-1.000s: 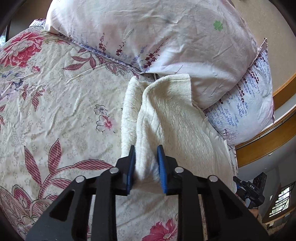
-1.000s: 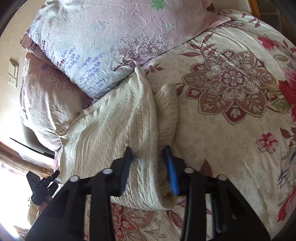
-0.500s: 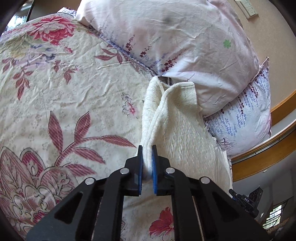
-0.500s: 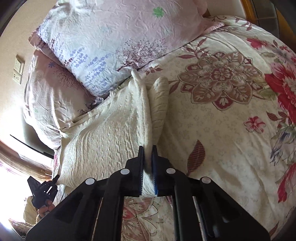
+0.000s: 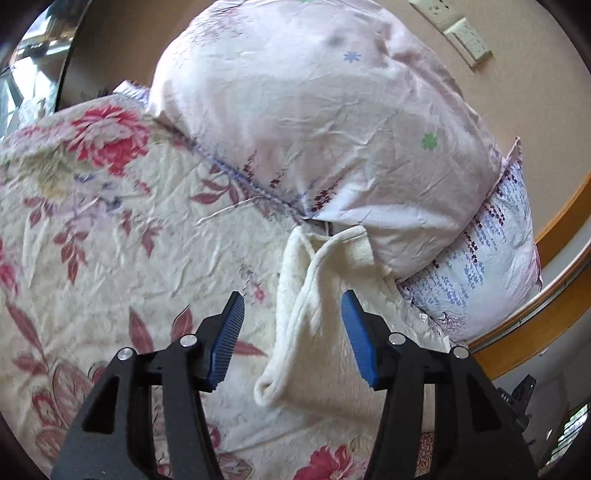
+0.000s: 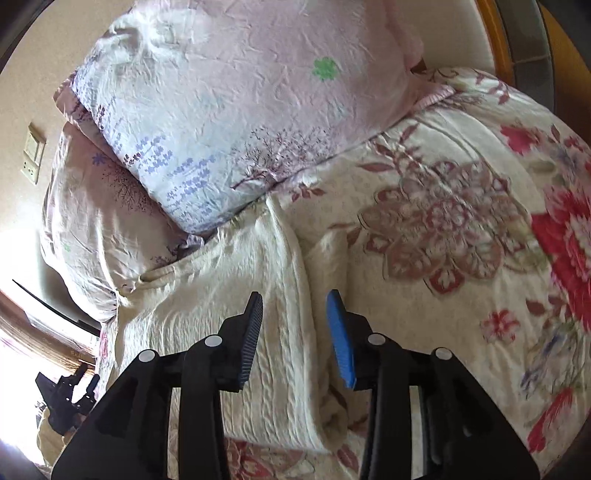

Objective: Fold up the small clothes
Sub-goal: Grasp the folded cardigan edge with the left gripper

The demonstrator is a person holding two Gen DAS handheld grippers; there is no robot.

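Observation:
A cream cable-knit garment [image 5: 317, 302] lies on the floral bedspread [image 5: 122, 236], its far end against the pillows, with one side folded over in a raised ridge. My left gripper [image 5: 291, 332] is open, its blue pads either side of that fold without gripping it. In the right wrist view the same garment [image 6: 236, 295] lies flat with a folded edge running toward the camera. My right gripper [image 6: 295, 332] is open above that folded edge and holds nothing.
Two pale floral pillows [image 5: 332, 122] are stacked behind the garment, also in the right wrist view [image 6: 236, 103]. A wooden bed frame [image 5: 554, 295] and a wall with sockets [image 5: 461, 33] lie beyond. The other gripper [image 6: 66, 391] shows at the lower left.
Both grippers were shut on the garment's fold half a second ago. Both have opened and let it go, and the fold has dropped onto the bed.

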